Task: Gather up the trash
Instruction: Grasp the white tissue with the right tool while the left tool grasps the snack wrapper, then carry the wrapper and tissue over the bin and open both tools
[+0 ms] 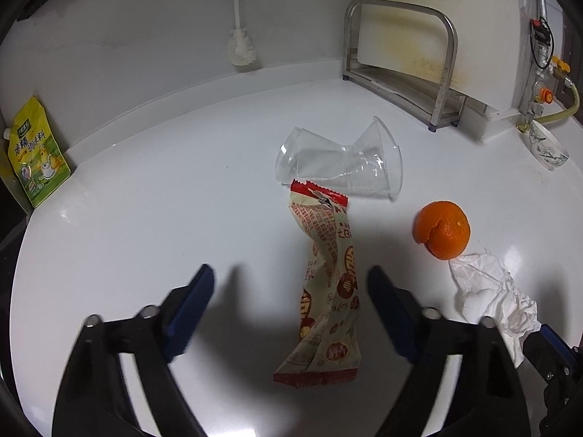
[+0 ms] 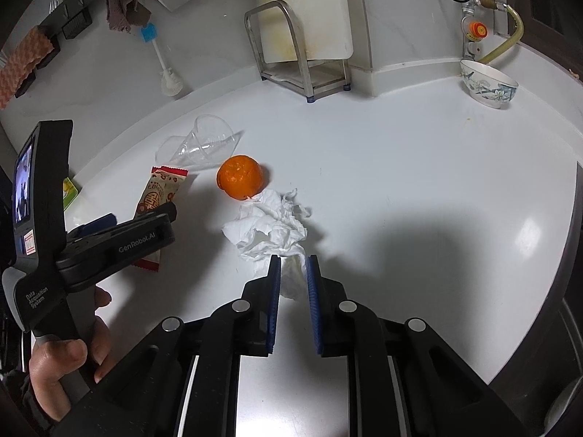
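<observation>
White countertop (image 2: 437, 182), glossy, trash scattered mid-surface.

Left wrist view, near to far: left gripper (image 1: 291, 280) jaws spread wide, blue pads clear of everything. The snack wrapper (image 1: 328, 284) lies lengthwise between them, nearer the right pad, neither pad touching it. Right of that, the crumpled tissue (image 1: 492, 291); its near end runs into the right gripper's tip at the frame's lower right edge. Orange peel (image 1: 442, 233) sits just beyond the tissue, touching or nearly so. Past the wrapper's far end, a crushed clear plastic cup (image 1: 339, 160) on its side, touching the wrapper's red edge. Only this view shows in full the yellow-green pouch (image 1: 34, 153) leaning at the left wall.

Right wrist view, near to far: right gripper (image 2: 293, 276) jaws nearly closed, pinching the near tail of the tissue (image 2: 269, 225); the rest of the wad rests on the counter. Peel (image 2: 240, 176) beyond it, cup (image 2: 204, 145) further left. This view alone shows the left gripper (image 2: 120, 227) from outside, a hand (image 2: 69, 349) on its handle, body covering part of the wrapper (image 2: 156, 193). Also exclusive here: cloths hanging upper left.

Back wall, both views: bottle brush (image 1: 238, 40) hung on the wall, steel rack (image 1: 400, 65) holding a stained white cutting board (image 1: 419, 36), patterned bowl (image 2: 486, 85) by the gas hose, far right.
</observation>
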`<state>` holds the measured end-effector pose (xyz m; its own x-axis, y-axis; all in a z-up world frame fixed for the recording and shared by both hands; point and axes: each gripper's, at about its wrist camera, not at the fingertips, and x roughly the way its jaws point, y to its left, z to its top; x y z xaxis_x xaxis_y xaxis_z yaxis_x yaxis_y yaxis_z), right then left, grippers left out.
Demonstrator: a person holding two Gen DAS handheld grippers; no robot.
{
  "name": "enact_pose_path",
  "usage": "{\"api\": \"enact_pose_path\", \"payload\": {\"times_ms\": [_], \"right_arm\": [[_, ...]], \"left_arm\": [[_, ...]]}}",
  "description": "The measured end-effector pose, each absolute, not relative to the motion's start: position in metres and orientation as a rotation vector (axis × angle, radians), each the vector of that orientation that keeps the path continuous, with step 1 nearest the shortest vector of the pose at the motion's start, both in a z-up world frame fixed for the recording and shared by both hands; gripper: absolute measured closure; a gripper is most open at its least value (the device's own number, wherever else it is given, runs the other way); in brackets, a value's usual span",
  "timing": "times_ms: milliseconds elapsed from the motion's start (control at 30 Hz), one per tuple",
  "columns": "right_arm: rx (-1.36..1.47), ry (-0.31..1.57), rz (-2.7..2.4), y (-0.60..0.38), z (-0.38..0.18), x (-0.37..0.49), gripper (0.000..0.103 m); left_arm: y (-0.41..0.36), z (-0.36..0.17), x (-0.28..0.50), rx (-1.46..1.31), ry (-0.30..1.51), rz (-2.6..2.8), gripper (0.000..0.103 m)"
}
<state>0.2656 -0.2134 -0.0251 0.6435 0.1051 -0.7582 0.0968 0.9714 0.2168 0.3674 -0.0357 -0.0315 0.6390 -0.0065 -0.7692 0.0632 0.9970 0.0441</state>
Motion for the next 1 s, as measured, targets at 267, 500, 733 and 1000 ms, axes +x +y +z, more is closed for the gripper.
{"api": "enact_pose_path", "payload": {"times_ms": [267,500,733,1000], "right_arm": [[0.267,0.828,0.005,-0.223,-0.019,0.257,0.051],[0.181,0.866,0.031,-0.208,-0.024,0.282,0.046],[0.155,0.905,0.011,-0.195,-0.039,0.306,0.061],[0.156,0.883,0.020,-0.191,-0.030,0.284,0.086]], "left_arm": [[-0.032,-0.035,0.365,0.046,0.907,-0.072,0.070],[-0.020,-0.030,0.350,0.019,0.890,-0.086,0.078],[-0.003,-0.024,0.333,0.019,0.867,-0.086,0.078],[0.002,-0.013,0.296,0.048,0.835,-0.105,0.079]]}}
